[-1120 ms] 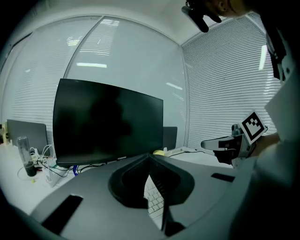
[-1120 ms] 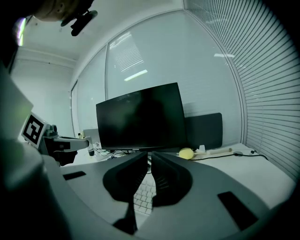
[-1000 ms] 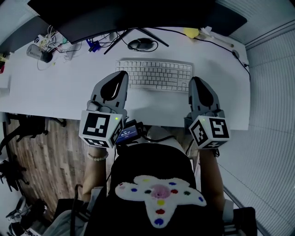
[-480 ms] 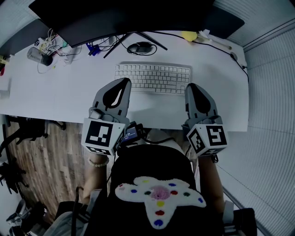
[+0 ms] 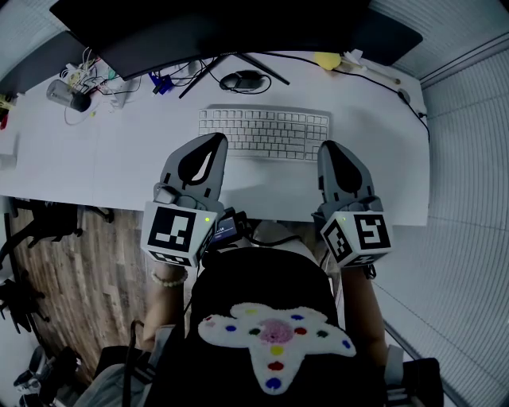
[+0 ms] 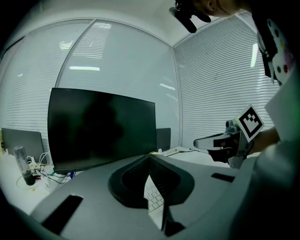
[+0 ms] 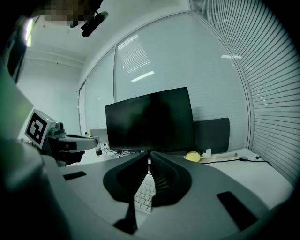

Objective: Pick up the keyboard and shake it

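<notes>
While both claws hang over the near side of the smooth white bench (image 5: 103,163), the flat white rectangular keyboard (image 5: 264,133) lies on it with a long edge toward you. In the head view your left grey plastic claw (image 5: 216,141) shows over the keyboard's near left corner, and your right grey plastic claw (image 5: 327,148) shows over its near right corner. Neither touches it.

From its own camera, the left claw's ribbed jaws are pressed together at the tip with nothing between them. White keys show through the hollow lower down. The right claw's jaws are drawn together too, with only a hairline slit at the tip, pinching nothing.

You have bare bench to the left of the keyboard, and a narrower strip to its right before the bench's edge. Behind it a black oval mouse (image 5: 242,79) sits close, between the thin black stand legs (image 5: 266,70) of the wide dark monitor (image 5: 207,24). A tangle of cables (image 5: 87,79) crowds the far left corner, and a small rounded yellow object (image 5: 326,59) sits at the far right. Slatted blinds (image 5: 469,159) close off the right side. Wood-plank floor (image 5: 48,254) shows past the near left edge.
</notes>
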